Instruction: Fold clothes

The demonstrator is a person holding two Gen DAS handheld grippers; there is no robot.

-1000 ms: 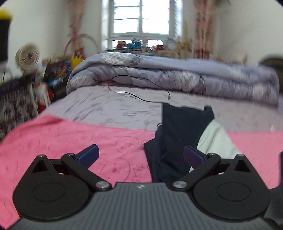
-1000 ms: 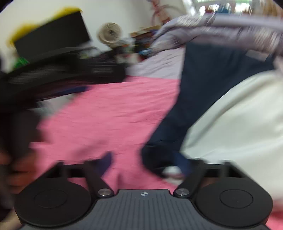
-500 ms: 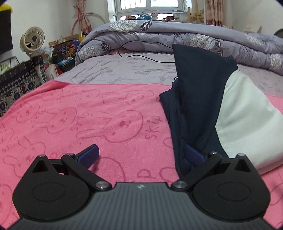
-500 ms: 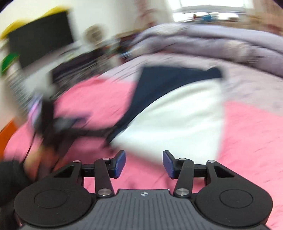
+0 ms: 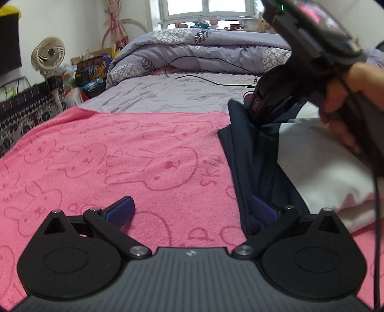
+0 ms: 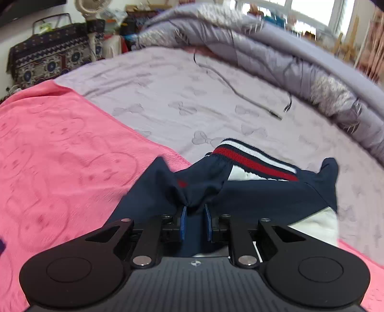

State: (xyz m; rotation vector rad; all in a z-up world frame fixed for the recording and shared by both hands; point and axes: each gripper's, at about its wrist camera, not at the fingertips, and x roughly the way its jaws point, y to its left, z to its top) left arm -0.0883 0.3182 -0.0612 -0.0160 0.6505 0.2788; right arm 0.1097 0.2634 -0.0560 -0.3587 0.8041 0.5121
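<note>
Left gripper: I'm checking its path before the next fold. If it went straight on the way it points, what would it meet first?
Probably the pink towel between the open left gripper fingers. The navy garment lies only at its right finger; depth is unclear.

Daylight is coming through the window point(image 5: 206, 9) behind the bed point(image 5: 182, 91). A fan point(image 5: 49, 55) is standing by the white wall point(image 5: 72, 24).

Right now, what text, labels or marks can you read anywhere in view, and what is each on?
"SKIP": pressed into the pink towel beside the rabbit outlines, repeated several times.
A small logo mark, no letters, on the left gripper body.
A similar mark on the right gripper body.
The navy garment shows only red and white stripes, no readable text.
</note>
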